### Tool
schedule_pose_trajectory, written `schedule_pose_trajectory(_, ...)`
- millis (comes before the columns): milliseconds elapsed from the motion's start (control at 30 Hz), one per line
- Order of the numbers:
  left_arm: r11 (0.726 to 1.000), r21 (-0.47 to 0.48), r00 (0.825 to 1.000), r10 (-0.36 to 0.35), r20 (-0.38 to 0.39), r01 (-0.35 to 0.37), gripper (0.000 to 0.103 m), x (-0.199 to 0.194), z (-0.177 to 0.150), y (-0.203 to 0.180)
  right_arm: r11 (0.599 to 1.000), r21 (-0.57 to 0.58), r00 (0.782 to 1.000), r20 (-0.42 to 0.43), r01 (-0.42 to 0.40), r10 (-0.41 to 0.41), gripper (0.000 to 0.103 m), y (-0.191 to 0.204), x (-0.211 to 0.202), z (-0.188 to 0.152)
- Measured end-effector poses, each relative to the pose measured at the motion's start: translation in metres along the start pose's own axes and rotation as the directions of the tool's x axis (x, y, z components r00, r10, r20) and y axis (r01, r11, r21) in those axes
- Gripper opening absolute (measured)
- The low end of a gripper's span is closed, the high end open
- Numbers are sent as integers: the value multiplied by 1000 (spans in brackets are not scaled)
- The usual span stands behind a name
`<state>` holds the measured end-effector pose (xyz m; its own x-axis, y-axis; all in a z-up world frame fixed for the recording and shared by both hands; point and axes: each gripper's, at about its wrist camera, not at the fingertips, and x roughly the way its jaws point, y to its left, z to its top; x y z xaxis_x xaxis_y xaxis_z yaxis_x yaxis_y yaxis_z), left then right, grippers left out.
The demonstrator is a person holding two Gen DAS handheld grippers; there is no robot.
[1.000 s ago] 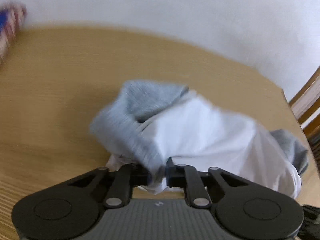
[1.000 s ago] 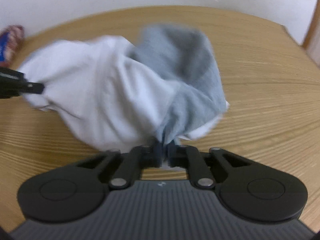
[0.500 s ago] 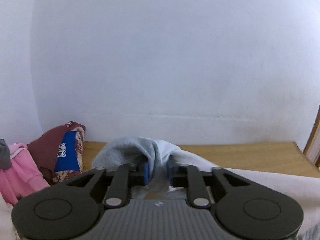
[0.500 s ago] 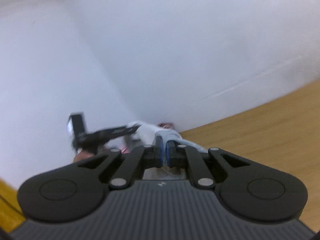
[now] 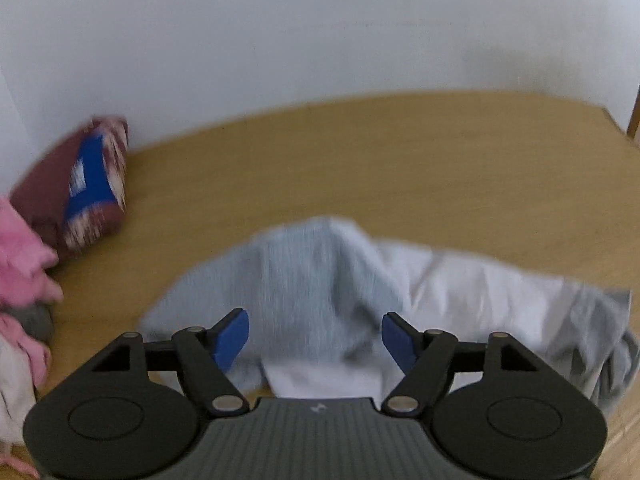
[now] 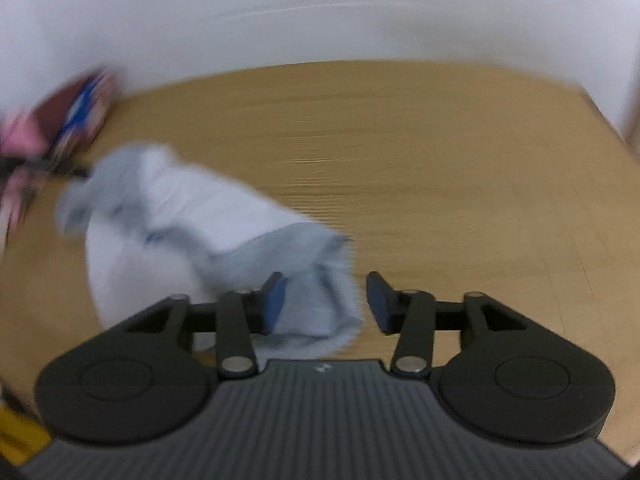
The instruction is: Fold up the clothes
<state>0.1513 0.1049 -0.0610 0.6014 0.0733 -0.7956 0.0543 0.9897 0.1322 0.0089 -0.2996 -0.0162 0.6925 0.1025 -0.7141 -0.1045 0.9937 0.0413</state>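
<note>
At the left edge of the left wrist view, a pink garment (image 5: 24,256) and a maroon and blue bundle (image 5: 76,188) lie unsorted on the desk (image 5: 400,168). At lower centre, a grey and white garment (image 5: 320,280) lies in a crumpled heap. The left tongs (image 5: 315,338) and right tongs (image 6: 324,302) are opening above it, cloth between the jaws but unpressed. Folding looks barely begun: no neat fold shows.

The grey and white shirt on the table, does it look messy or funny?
Yes. The grey and white shirt lies crumpled in a lumpy heap on the table, not flat or folded. Both the left gripper and right gripper are opening, pads off the cloth.
</note>
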Motion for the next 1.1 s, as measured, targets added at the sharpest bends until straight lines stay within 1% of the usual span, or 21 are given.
schedule_pose_trajectory(67,999,-15,999,-34,-40,34,76,2,-13,0,993,-119,1000,-9,1,-2,49,21,7,-14)
schedule_pose_trajectory(133,996,-17,995,-86,-60,85,76,4,-23,-8,977,-214,999,-28,18,-25,49,40,16,-23)
schedule_pose_trajectory(233,992,-5,989,-130,-73,130,76,15,-27,-17,963,-256,995,-34,86,-98,49,55,35,-24)
schedule_pose_trajectory(300,988,6,985,-154,-81,155,76,19,-24,-27,959,-266,993,-38,100,-114,49,53,43,-24)
schedule_pose_trajectory(367,985,11,982,-170,-83,172,76,26,-19,-33,948,-300,991,-48,108,-128,49,60,53,-30)
schedule_pose_trajectory(433,985,0,981,-169,-91,170,77,35,-13,-36,936,-334,989,-58,113,-140,49,66,61,-35)
schedule_pose_trajectory(500,988,-19,982,-151,-113,150,77,48,-6,-34,924,-367,988,-66,109,-143,49,67,60,-35)
schedule_pose_trajectory(600,991,-54,978,-128,-162,121,79,66,4,-32,920,-379,988,-76,100,-138,49,66,72,-37)
schedule_pose_trajectory(700,985,-115,970,-148,-190,128,77,82,14,-27,924,-366,987,-71,109,-144,49,64,84,-34)
schedule_pose_trajectory(733,981,-144,970,-154,-190,128,73,84,17,-24,927,-359,987,-71,110,-144,49,63,88,-31)
schedule_pose_trajectory(767,978,-170,971,-153,-183,122,60,85,19,-21,931,-349,987,-72,107,-141,49,62,94,-28)
schedule_pose_trajectory(800,974,-187,970,-165,-177,131,44,83,19,-17,934,-342,988,-74,101,-134,49,62,100,-24)
schedule_pose_trajectory(867,965,-205,965,-197,-171,161,33,80,19,-10,938,-338,991,-78,79,-111,49,64,113,-17)
schedule_pose_trajectory(900,963,-207,962,-211,-171,175,30,79,17,-7,938,-339,992,-79,70,-103,49,67,118,-17)
schedule_pose_trajectory(967,956,-212,955,-240,-172,202,31,76,14,-2,941,-333,992,-80,62,-93,49,71,126,-16)
schedule_pose_trajectory(1000,956,-210,954,-242,-178,204,37,75,12,-2,943,-328,993,-80,59,-90,48,73,130,-14)
schedule_pose_trajectory(1033,957,-207,952,-242,-186,203,39,75,11,-2,946,-318,993,-82,54,-84,48,74,132,-13)
schedule_pose_trajectory(1067,958,-203,951,-243,-192,204,46,76,11,-4,954,-297,993,-90,41,-71,48,74,131,-12)
schedule_pose_trajectory(1100,958,-192,950,-247,-191,211,56,76,11,-8,962,-273,994,-97,28,-56,46,73,129,-11)
